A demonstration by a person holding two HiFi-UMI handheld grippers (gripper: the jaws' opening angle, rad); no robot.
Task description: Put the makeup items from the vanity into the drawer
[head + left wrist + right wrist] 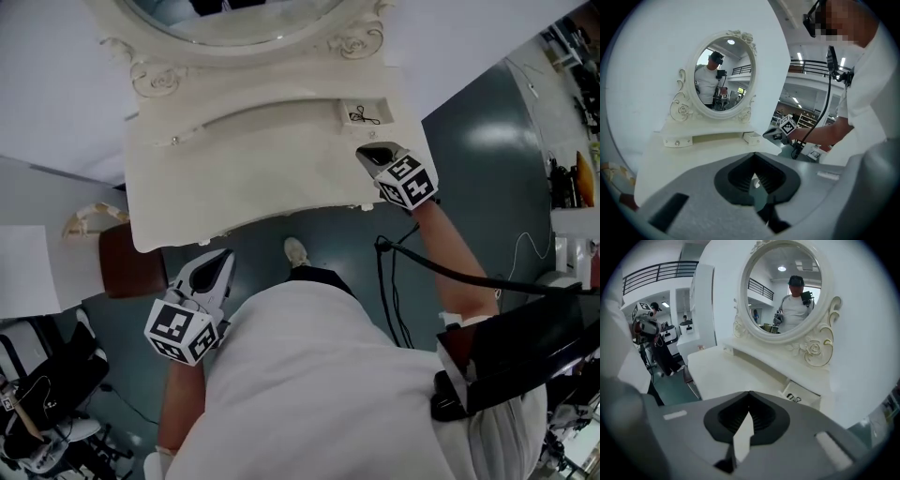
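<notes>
The cream vanity [234, 178] with its oval mirror [723, 77] has a bare top; I see no loose makeup on it. A small drawer [368, 114] at its back right stands open, with a small black item [363, 116] inside, also visible in the right gripper view [793, 398]. My right gripper [366, 153] hovers over the vanity's right end, just in front of that drawer, shut and empty. My left gripper [228, 253] hangs below the vanity's front edge over the floor, its jaws together with nothing between them.
A brown stool [131, 264] and an ornate chair back [89, 220] stand left of the vanity. The person's shoe [296, 251] is on the dark green floor below the front edge. A black cable [422, 262] trails from the right arm. Equipment clutters the lower left [47, 412].
</notes>
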